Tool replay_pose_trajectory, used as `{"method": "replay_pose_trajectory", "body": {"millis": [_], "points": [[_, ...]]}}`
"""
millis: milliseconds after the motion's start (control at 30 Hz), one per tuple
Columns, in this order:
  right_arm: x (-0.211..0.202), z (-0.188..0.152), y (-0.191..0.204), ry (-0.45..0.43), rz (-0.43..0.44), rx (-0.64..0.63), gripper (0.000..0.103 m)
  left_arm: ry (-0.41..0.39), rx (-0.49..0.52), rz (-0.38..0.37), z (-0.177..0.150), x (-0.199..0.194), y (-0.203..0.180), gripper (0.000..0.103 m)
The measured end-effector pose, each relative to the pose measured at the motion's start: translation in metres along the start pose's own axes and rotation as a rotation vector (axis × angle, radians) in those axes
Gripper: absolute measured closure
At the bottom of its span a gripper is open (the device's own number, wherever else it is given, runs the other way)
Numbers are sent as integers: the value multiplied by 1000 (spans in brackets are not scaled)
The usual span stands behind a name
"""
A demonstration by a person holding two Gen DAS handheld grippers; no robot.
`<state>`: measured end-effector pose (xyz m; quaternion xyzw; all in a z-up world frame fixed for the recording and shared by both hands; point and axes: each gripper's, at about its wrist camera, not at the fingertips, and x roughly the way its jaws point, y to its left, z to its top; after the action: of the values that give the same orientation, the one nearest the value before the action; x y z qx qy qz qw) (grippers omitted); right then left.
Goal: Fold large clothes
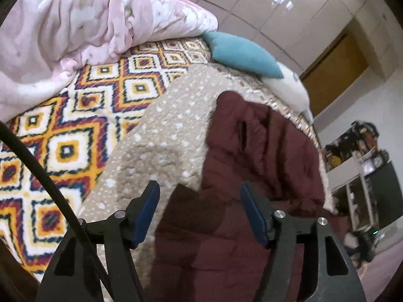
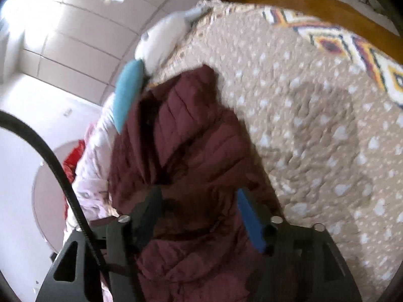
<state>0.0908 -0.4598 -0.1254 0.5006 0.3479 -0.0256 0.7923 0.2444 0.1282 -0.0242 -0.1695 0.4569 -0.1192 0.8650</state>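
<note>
1. the left gripper [image 1: 200,212] has its blue pads [image 1: 148,211] spread apart, gripping nothing, over the near edge of the maroon jacket [image 1: 254,156].
2. the right gripper [image 2: 201,216] also stands apart and holds nothing, with the jacket bunched below it.
3. the jacket lies on a beige dotted blanket [image 1: 161,136], toward the bed's right side in the left view.
4. left of the blanket is a diamond-patterned cover [image 1: 75,130].
5. farther off lie a pink quilt [image 1: 75,25] and a teal cushion [image 1: 241,52].

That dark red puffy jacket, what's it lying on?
The maroon jacket lies on a beige spotted quilt, which covers a diamond-patterned blanket. What is directly beneath the jacket is hidden.
</note>
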Motion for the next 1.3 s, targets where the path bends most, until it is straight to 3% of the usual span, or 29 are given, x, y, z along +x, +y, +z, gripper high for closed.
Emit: {"method": "replay_pose_trajectory", "body": {"millis": [100, 200, 367, 633, 700, 733, 767, 800, 833, 867, 967, 1067, 1200, 1300], "points": [[-15, 1, 9, 8, 7, -82, 32, 50, 7, 14, -10, 15, 15, 37], [-22, -5, 26, 3, -85, -247, 25, 82, -12, 0, -20, 30, 33, 37], [0, -9, 40, 30, -168, -415, 24, 130, -39, -162, -32, 48, 47, 37], [62, -2, 51, 107, -162, -495, 24, 209, 31, -286, -36, 78, 24, 36], [71, -7, 54, 119, -176, -515, 24, 205, 94, -262, -38, 79, 7, 36], [73, -10, 57, 119, -188, -534, 32, 188, 131, -225, -39, 76, -2, 49], [74, -14, 59, 121, -207, -553, 48, 173, 150, -198, -39, 73, -8, 61], [72, -18, 61, 126, -222, -576, 55, 167, 163, -163, -39, 69, -14, 77], [68, -20, 63, 127, -227, -590, 73, 165, 169, -130, -39, 66, -18, 82], [61, -24, 66, 121, -239, -610, 83, 147, 183, -92, -39, 60, -24, 84], [30, -29, 77, 54, -257, -655, 86, 72, 238, -45, -37, 30, -43, 87], [-10, -24, 92, -32, -236, -666, 87, -18, 276, -46, -27, -8, -64, 87], [-52, -9, 121, -131, -215, -675, 87, -131, 309, -40, 6, -50, -96, 87], [-68, 9, 149, -203, -240, -704, 87, -179, 336, 7, 45, -55, -124, 87]]}}
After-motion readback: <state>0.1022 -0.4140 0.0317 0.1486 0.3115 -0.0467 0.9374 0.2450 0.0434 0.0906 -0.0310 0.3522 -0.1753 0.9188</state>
